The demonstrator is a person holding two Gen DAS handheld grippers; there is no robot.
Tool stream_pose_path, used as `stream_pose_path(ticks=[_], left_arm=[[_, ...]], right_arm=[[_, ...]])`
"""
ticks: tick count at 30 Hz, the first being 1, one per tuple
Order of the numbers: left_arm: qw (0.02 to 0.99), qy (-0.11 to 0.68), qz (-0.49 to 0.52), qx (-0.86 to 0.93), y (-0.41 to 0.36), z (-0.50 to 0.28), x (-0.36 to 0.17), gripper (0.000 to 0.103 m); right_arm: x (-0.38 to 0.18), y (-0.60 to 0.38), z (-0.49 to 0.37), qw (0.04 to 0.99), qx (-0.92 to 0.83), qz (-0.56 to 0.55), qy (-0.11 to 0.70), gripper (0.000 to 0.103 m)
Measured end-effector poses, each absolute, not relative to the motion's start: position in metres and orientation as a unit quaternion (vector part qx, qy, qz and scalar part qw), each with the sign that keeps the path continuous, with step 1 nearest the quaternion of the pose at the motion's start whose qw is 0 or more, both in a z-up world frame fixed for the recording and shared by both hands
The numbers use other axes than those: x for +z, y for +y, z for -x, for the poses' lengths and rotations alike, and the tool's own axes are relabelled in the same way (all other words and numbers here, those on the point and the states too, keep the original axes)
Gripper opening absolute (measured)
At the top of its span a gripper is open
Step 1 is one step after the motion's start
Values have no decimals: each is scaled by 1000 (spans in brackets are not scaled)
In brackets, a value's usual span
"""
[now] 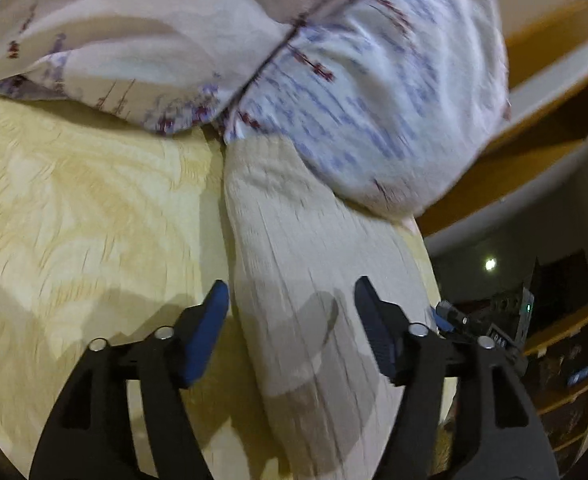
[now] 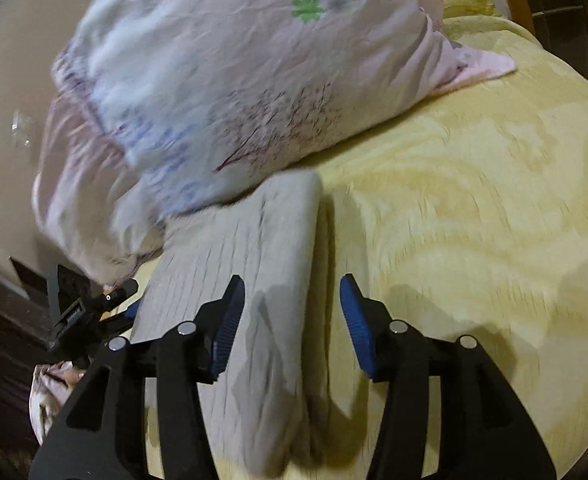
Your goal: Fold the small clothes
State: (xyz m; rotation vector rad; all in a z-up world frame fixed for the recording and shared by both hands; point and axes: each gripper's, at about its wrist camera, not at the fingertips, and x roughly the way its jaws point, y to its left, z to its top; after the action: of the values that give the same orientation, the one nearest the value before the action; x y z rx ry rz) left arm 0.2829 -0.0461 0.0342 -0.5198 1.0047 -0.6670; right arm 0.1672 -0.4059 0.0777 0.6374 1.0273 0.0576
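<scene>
Cloth lies folded into a long grey ribbed strip (image 1: 294, 264) on the yellow bedspread (image 1: 86, 200), its far end touching the flowered pillow (image 1: 374, 92). Seen from the left wrist, the left gripper (image 1: 292, 304) hangs over the near part of the strip with its jaws apart, the blue pads (image 1: 208, 332) clear of the fabric and nothing clasped. That view also shows wooden shelves (image 1: 566, 360) beyond the bed's edge, beside the pillow, and the tip of the other tool. From the right wrist, the right gripper (image 2: 292, 304) is likewise released, straddling the strip's edge nearest the open bedspread; one pad (image 2: 230, 320) sits above the cloth, the other above the bedspread. Only this view shows the pillow's green flower print (image 2: 308, 9) and its pink corner (image 2: 482, 66).
</scene>
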Motion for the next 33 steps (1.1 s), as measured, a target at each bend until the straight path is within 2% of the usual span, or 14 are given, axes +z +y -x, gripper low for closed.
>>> stream_pose_path(ticks=[4,5,6,7,8,9,10,14,17,20,26,28,30,33], left_arm=[[783,484,232,-315,-56,-250,26,71],[781,485,234,-316,-59,-245,24,71],[781,484,235,-317,-61,-239,22,71],[787,479,229,-316,-64,-235,22,70],[795,472,217,-314,-67,-230,22,63],[803,467,203,-309,-71,-226,22,59],[813,461,189,-301,-76,-221,23,57],[825,452,175,-292,-74,-210,25,53],[834,446,161,-283,-72,-198,23,51],[837,450,146,-275,-79,-193,18,48],[842,453,123,-267,-88,-189,10,47],[842,452,121,-267,-88,-187,11,48],[849,446,105,-263,-88,-183,16,58],[862,431,79,-255,-87,-176,26,73]], right_arm=[[75,-393,-147,820,48,-298,486,50],[73,-386,-147,820,52,-294,488,44],[68,-379,-147,818,55,-286,496,28],[64,-375,-146,817,53,-278,502,23],[66,-372,-145,825,47,-268,496,21],[71,-371,-142,831,43,-261,490,13],[78,-373,-138,838,41,-255,480,10],[105,-368,-127,860,30,-208,466,10],[86,-359,-124,846,1,-162,509,10],[78,-356,-119,849,-9,-151,506,10],[76,-346,-121,852,-26,-129,507,16],[76,-349,-120,849,-32,-141,508,31],[80,-356,-116,846,-37,-155,509,46],[91,-368,-114,846,-39,-187,498,58]])
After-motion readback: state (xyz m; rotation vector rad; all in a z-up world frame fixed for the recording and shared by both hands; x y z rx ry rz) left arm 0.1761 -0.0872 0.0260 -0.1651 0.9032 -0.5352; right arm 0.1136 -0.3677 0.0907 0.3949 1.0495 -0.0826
